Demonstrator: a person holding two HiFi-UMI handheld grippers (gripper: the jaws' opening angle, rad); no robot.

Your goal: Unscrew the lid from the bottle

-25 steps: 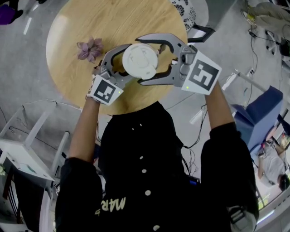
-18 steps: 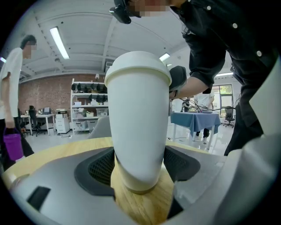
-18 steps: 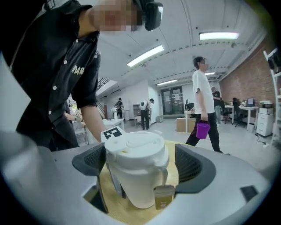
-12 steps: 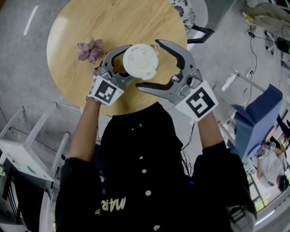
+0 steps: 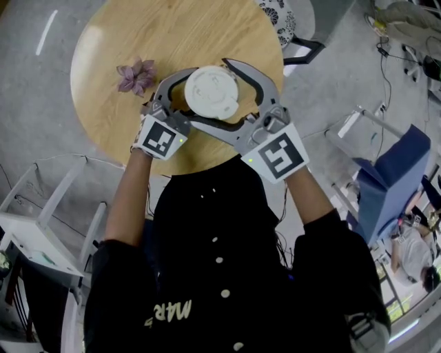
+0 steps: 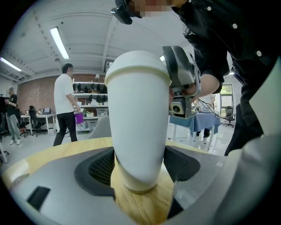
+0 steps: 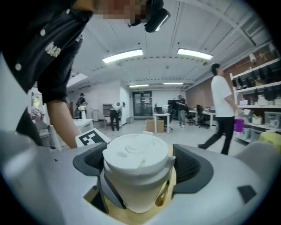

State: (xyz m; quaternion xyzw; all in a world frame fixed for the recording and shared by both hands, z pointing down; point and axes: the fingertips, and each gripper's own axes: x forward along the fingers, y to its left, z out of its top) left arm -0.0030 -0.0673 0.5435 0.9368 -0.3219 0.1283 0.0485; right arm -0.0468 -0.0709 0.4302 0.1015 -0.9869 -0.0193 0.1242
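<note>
A white bottle [image 6: 138, 123] stands upright on the round wooden table [image 5: 172, 34]. Its white lid [image 5: 212, 92] is on top. My left gripper [image 6: 138, 162] is low on the bottle, both pads pressed on the body just above its base. My right gripper [image 7: 138, 165] is up at the lid [image 7: 136, 154]. Its jaws have just been closing, and the dark pads now lie against the lid's two sides. In the head view both grippers come in from the near side, the left gripper [image 5: 203, 93] lower and the right gripper [image 5: 208, 91] above it.
A dried purple flower [image 5: 136, 74] lies on the table left of the bottle. A patterned chair [image 5: 282, 17] is behind the table, a white frame [image 5: 41, 220] at the left and a blue seat [image 5: 393, 172] at the right. People walk in the background.
My right gripper swung round the lid toward the person, its marker cube moving down and left. Its jaws stood off the lid midway and have closed back in. Left gripper and bottle kept still.
</note>
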